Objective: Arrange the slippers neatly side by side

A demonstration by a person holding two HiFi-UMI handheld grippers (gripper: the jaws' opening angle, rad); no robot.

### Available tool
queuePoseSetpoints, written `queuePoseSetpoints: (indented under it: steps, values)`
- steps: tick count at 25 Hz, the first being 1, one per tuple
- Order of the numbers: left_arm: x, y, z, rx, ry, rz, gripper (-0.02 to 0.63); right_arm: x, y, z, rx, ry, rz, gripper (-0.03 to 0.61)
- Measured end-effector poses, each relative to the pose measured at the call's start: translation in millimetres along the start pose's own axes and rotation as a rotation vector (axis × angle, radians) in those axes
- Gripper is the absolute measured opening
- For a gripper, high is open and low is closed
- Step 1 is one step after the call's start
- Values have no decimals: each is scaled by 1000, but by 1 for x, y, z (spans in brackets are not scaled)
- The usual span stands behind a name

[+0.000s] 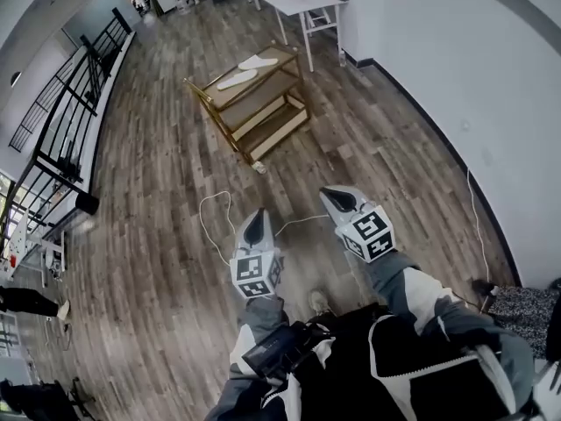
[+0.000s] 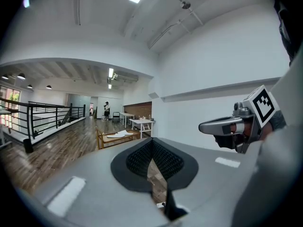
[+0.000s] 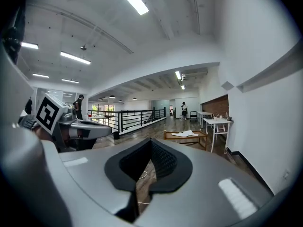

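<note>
Two white slippers (image 1: 237, 79), flat, staggered, atop low wooden rack (image 1: 267, 81).

slippers: two flat white slippers (image 1: 257, 61), too small to tell straps or whether they touch
rack: lower shelves of the light wooden three-tier rack (image 1: 263, 117) mostly hidden under its top board
cable: thin white floor cable (image 1: 202, 217) passes behind the left gripper (image 1: 259, 216)
far person: dark-clothed standing figure (image 2: 106, 109), too small for detail
wearer: black-and-white jacket (image 1: 412, 358) cut off by the bottom edge

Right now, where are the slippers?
In the head view, the slippers lie on top of the wooden shelf at the upper middle, just left of the white table.
</note>
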State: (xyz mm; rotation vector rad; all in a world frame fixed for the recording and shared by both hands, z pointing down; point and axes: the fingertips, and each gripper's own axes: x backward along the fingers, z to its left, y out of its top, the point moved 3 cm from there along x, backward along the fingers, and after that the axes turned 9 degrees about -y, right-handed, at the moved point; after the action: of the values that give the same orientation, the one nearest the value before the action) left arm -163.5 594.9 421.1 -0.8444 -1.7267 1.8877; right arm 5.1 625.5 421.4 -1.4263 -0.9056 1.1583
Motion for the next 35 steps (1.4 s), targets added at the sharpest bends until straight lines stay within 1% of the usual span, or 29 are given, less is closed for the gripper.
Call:
queuePoseSetpoints:
  steps: [4, 8, 11, 15, 18, 21, 23, 27, 32, 35]
  values:
    - [-42, 14, 57, -2, -24, -6, 5, -64, 14, -4, -7, -23, 0, 5]
    - [-81, 27, 98, 8, -31, -4, 5, -116, 24, -16, -8, -29, 9, 5]
    - [-118, 25, 128, 7, -37, -7, 5, -155, 32, -37, -9, -43, 7, 5]
    - [-160, 36, 168, 29, -10, -16, 5, -211, 39, -64, -13, -44, -1, 5]
    - [-202, 44, 201, 20, 14, -22, 5, -262, 47, -92, -18, -32, -8, 5]
    - [-252, 49, 232, 17, 36, -1, 5, -314, 56, -122, -24, -8, -10, 5]
    - [-285, 55, 248, 15, 41, 13, 5, -345, 64, -141, -27, 6, -13, 5]
    - [-341, 71, 270, -9, 53, 13, 5, -401, 76, -177, -33, 28, -21, 5]
    - [-390, 79, 298, 0, 71, 23, 5, -450, 85, -207, -44, 47, -25, 5]
    - [-419, 85, 319, 0, 72, 17, 5, -482, 92, -223, -42, 40, -34, 5]
